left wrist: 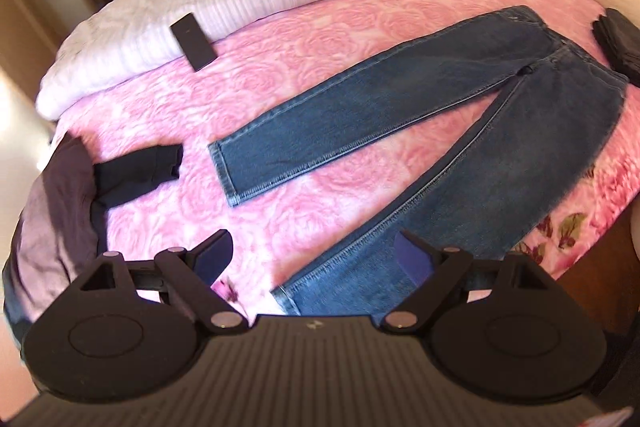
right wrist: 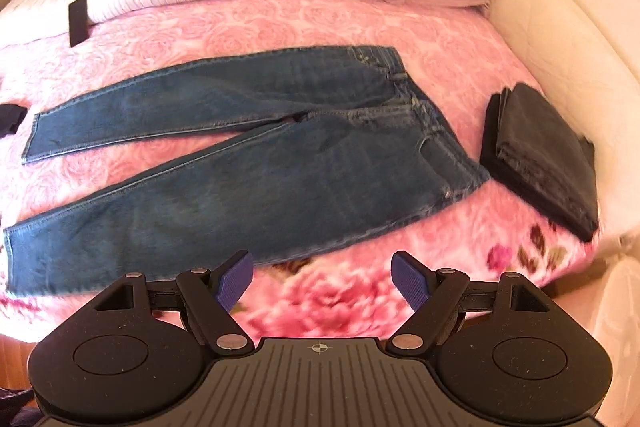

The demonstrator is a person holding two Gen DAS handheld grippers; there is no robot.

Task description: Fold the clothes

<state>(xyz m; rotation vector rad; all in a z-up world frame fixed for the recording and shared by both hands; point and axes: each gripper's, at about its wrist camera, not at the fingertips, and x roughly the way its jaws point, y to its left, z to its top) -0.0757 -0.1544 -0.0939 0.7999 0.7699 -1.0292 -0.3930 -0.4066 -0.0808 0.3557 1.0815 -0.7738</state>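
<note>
Jeans (right wrist: 256,143): I see them flat on the pink bed (right wrist: 256,23), legs spread apart.
Left hand-held gripper (left wrist: 314,259): jaws wide, empty, above one hem.
Right hand-held gripper (right wrist: 322,277): jaws wide, empty.
Folded dark clothes (right wrist: 544,155): beside the waistband.

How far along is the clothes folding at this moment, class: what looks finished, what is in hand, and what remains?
Done: a dark garment lies folded beside the jeans' waistband. In hand: nothing; the left gripper and right gripper are both open and hold nothing above the pink bedspread. Left: the blue jeans lie flat and unfolded, legs apart, and a heap of dark clothes waits at the bed's edge.
</note>
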